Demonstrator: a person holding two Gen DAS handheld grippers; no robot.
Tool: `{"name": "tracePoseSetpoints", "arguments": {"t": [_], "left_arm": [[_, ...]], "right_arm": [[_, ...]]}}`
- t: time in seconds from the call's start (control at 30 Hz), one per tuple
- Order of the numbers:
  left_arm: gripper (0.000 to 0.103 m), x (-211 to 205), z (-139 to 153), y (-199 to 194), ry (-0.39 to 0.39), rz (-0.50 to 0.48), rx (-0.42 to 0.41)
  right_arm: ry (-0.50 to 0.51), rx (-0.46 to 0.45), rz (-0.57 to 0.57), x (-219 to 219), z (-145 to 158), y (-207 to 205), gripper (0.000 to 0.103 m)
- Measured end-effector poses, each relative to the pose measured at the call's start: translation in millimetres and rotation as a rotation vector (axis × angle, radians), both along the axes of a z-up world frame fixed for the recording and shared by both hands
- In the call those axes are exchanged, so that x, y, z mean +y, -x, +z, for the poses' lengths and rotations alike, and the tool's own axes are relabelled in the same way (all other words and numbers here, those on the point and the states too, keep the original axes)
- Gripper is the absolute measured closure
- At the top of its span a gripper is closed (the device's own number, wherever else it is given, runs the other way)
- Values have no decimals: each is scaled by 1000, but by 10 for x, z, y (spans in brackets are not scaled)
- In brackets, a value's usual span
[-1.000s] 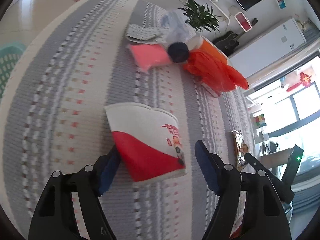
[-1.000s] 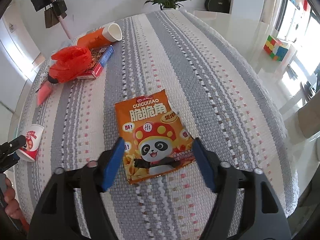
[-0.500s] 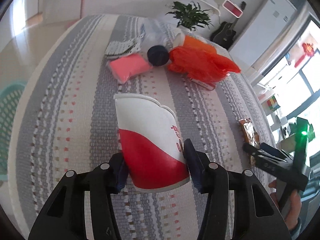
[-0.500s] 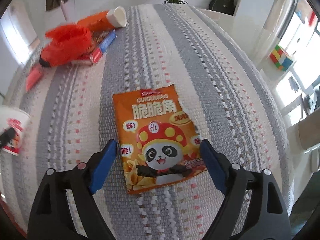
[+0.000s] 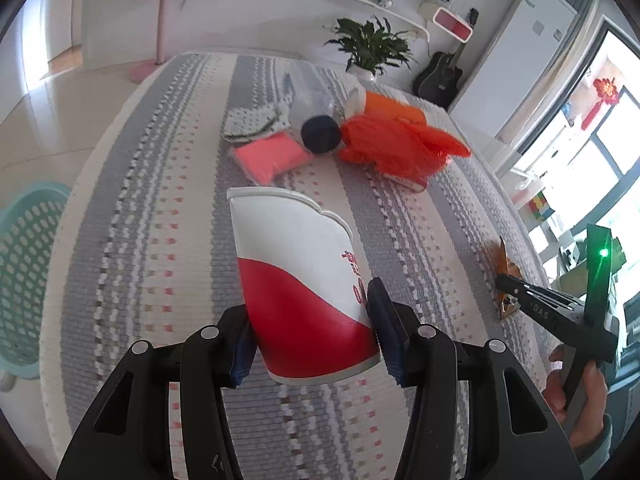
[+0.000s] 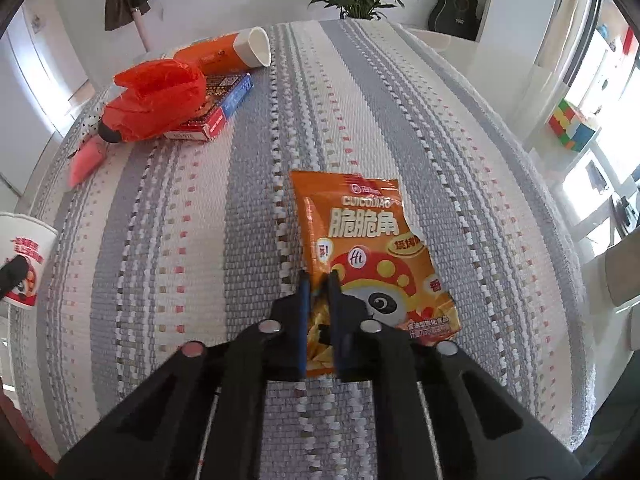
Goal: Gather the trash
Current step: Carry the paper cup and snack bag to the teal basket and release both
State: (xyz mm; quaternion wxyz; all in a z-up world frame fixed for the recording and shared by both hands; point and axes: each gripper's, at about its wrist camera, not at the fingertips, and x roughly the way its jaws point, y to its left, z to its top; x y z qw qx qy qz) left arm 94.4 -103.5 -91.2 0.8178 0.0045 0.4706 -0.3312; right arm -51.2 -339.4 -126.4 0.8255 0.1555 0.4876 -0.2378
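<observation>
My left gripper (image 5: 312,320) is shut on a red and white paper cup (image 5: 296,276), held tilted just above the striped tablecloth (image 5: 160,208). My right gripper (image 6: 318,280) is shut on the lower left corner of an orange snack bag (image 6: 372,240), which is lifted and crumpled at that corner. The cup also shows at the left edge of the right wrist view (image 6: 24,256). The right gripper and bag appear at the right of the left wrist view (image 5: 516,284).
At the far end lie an orange plastic bag (image 5: 396,144), an orange cup on its side (image 6: 228,52), a red and blue box (image 6: 218,108), a pink packet (image 5: 272,156), a dark ball (image 5: 320,134) and spotted cloth (image 5: 252,122). A teal basket (image 5: 24,272) stands left of the table.
The left gripper closed on the paper cup and raised it. The right gripper closed from wide open onto the snack bag's corner and lifted it.
</observation>
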Motion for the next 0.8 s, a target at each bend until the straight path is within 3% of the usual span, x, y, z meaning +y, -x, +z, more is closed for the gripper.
{"name": "tracePoseSetpoints", "arguments": {"t": [0.07, 0.2, 0.4, 0.63, 0.8], "left_arm": [[54, 85, 56, -11, 7, 12, -17], [54, 257, 158, -32, 23, 41, -46], [54, 660, 365, -95, 66, 103, -95], [54, 1381, 691, -258, 77, 228, -160], [54, 1915, 886, -533, 50, 339, -174]], "right_arm": [[3, -16, 3, 22, 37, 7, 98], [34, -135, 65, 207, 259, 16, 100], [120, -270, 248, 885, 640, -115, 101], [83, -373, 426, 1639, 1048, -502, 101], [-3, -450, 575, 2306, 1342, -912, 101]]}}
